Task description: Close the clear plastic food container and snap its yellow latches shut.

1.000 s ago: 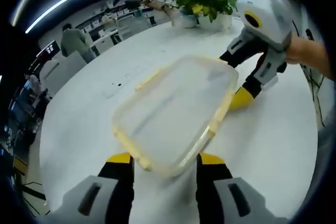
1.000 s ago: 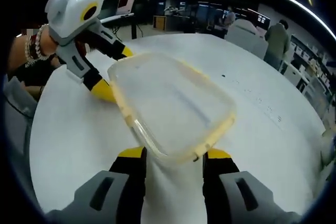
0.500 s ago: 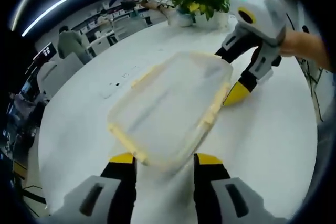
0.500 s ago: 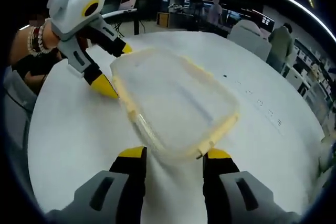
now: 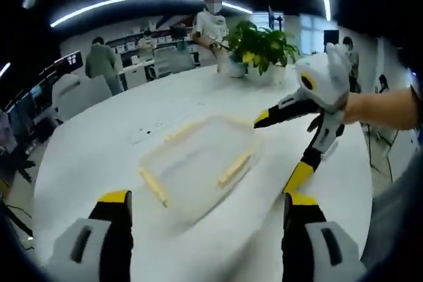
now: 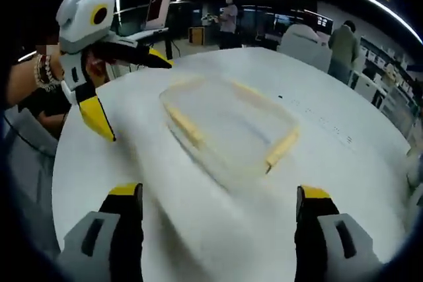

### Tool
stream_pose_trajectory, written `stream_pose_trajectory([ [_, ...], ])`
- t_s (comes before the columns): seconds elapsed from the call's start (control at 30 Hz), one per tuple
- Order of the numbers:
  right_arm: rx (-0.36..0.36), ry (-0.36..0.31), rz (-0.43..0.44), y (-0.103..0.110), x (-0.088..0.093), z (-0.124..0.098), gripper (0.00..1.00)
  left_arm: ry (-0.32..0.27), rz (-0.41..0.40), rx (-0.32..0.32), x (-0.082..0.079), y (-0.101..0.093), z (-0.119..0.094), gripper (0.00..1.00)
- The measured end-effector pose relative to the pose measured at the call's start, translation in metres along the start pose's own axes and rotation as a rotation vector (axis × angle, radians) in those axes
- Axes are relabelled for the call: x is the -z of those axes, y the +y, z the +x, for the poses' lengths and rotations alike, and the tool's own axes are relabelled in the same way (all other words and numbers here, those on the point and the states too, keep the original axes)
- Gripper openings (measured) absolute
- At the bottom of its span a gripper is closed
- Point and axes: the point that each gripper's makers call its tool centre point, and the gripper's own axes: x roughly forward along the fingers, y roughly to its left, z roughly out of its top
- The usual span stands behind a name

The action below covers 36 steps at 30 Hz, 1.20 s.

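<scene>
Left gripper view, container: the clear plastic food container [image 5: 198, 166] lies flat on the white worktop [image 5: 86, 156], ahead of and between the left tongs [image 5: 208, 226], not touching them.
Left gripper view, tongs: jaws spread wide, holding nothing; the right tongs [image 5: 281, 156] hang at the right, also spread, one yellow tip near the container's far right corner.
Left gripper view, latches: yellow latches [image 5: 234, 170] run as narrow strips along the edges; whether they are snapped down I cannot tell.
Left gripper view, far side: a potted plant [image 5: 264, 47] stands on the worktop.
Right gripper view, container: it sits mid-worktop beyond the right tongs' spread, empty jaws; the left tongs come in from the left, apart from it.
Right gripper view, material: thin, translucent, rounded-rectangle shell with a smooth lid.
Handling, judged: light, fairly stiff, apt to slide on the slick top.
Hold, judged: press each latch strip downward, steadying the opposite edge.
</scene>
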Motion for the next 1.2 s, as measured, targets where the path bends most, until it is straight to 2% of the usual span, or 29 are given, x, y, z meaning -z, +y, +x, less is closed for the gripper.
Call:
stream_pose_trajectory([
  [0.03,-0.010,0.012,0.011,0.002,0.003,-0.006,0.98,-0.009,-0.030,0.001,-0.001,-0.001,-0.005,0.97],
  [0.07,-0.003,-0.023,0.026,0.002,-0.002,-0.009,1.00,-0.015,-0.051,-0.004,-0.002,-0.001,-0.009,0.97],
  [0.1,-0.001,-0.028,0.029,0.005,-0.001,-0.014,0.99,-0.019,-0.063,-0.008,-0.002,-0.001,-0.015,0.98],
  [0.2,0.002,-0.067,0.037,0.013,-0.004,-0.029,1.00,-0.083,-0.067,-0.054,-0.010,0.000,-0.038,0.99],
  [0.27,-0.007,-0.085,0.039,0.023,-0.006,-0.040,1.00,-0.084,-0.073,-0.055,-0.008,-0.005,-0.053,0.99],
  [0.33,-0.021,-0.108,0.019,0.035,-0.008,-0.050,1.00,-0.137,-0.090,-0.052,-0.013,-0.012,-0.069,0.99],
  [0.47,-0.004,-0.113,0.003,0.053,-0.004,-0.071,1.00,-0.158,-0.105,-0.074,-0.008,-0.021,-0.097,0.99],
  [0.6,0.016,-0.174,0.029,0.069,-0.006,-0.091,0.99,-0.174,-0.154,-0.098,0.002,-0.029,-0.131,0.99],
  [0.73,0.038,-0.164,0.067,0.081,0.009,-0.110,0.94,-0.192,-0.146,-0.130,0.011,-0.037,-0.168,0.99],
  [0.77,0.051,-0.179,0.079,0.085,0.012,-0.117,0.94,-0.212,-0.135,-0.155,0.011,-0.036,-0.180,0.99],
  [0.83,0.102,-0.200,0.111,0.088,0.018,-0.129,0.95,-0.232,-0.134,-0.166,0.017,-0.038,-0.199,0.99],
  [0.97,0.161,-0.209,0.145,0.098,0.033,-0.154,0.96,-0.247,-0.172,-0.189,0.033,-0.036,-0.231,0.99],
  [1.0,0.178,-0.212,0.148,0.099,0.035,-0.160,0.96,-0.278,-0.176,-0.214,0.034,-0.034,-0.241,0.99],
  [1.13,0.224,-0.241,0.159,0.109,0.039,-0.180,0.96,-0.351,-0.215,-0.263,0.045,-0.032,-0.265,0.99],
  [1.2,0.241,-0.259,0.167,0.115,0.041,-0.188,0.95,-0.342,-0.234,-0.268,0.055,-0.033,-0.273,0.99],
])
